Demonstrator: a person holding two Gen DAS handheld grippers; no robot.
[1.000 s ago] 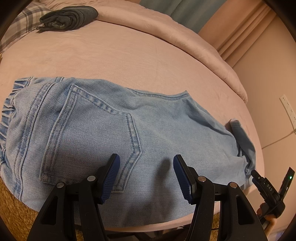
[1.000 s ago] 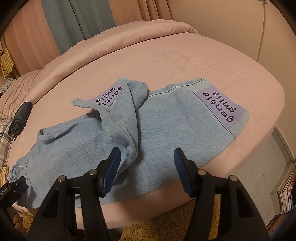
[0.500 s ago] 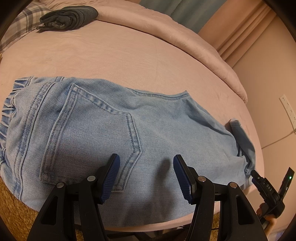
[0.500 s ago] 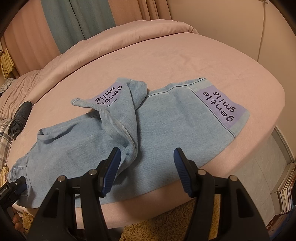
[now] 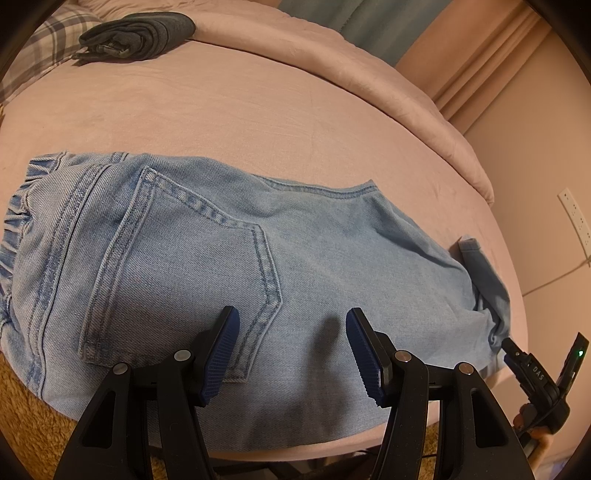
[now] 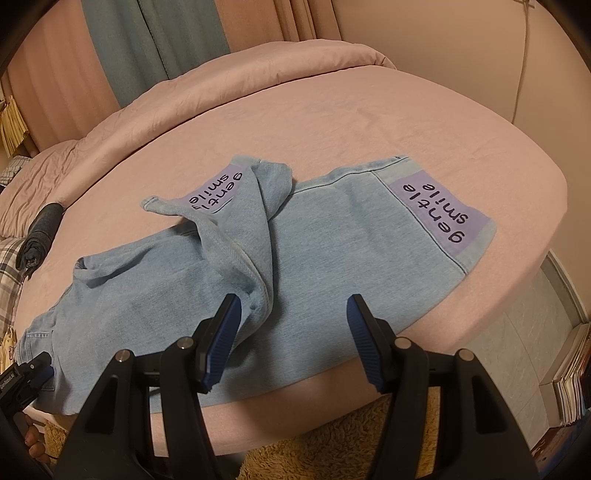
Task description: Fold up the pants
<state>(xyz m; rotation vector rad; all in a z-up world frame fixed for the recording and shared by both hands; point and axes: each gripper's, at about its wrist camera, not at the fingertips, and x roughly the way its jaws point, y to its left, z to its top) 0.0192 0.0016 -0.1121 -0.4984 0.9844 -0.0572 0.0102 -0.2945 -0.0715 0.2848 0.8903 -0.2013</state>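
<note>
The light blue denim pants are lying flat along the near edge of the bed, on its pink sheet. In the left wrist view the waist with its gathered elastic is pointing to the left, and a stitched back pocket is facing up. In the right wrist view the legs are reaching to the right. One leg is lying straight, with a purple patch near its hem that reads "gentle smile". The other leg is lying crumpled and twisted over it, so its own purple patch is partly covered by a fold.

The left tongs are hanging above the seat of the pants with the blue pads spread apart, and they are pinching nothing. The right tongs are hanging above the thigh part, near the twisted leg, also spread and holding nothing.

A dark grey folded garment is lying at the far left of the bed, beside a plaid pillow. Teal and pink curtains are hanging behind the bed. A yellow shaggy rug is lying on the floor below the near edge.
</note>
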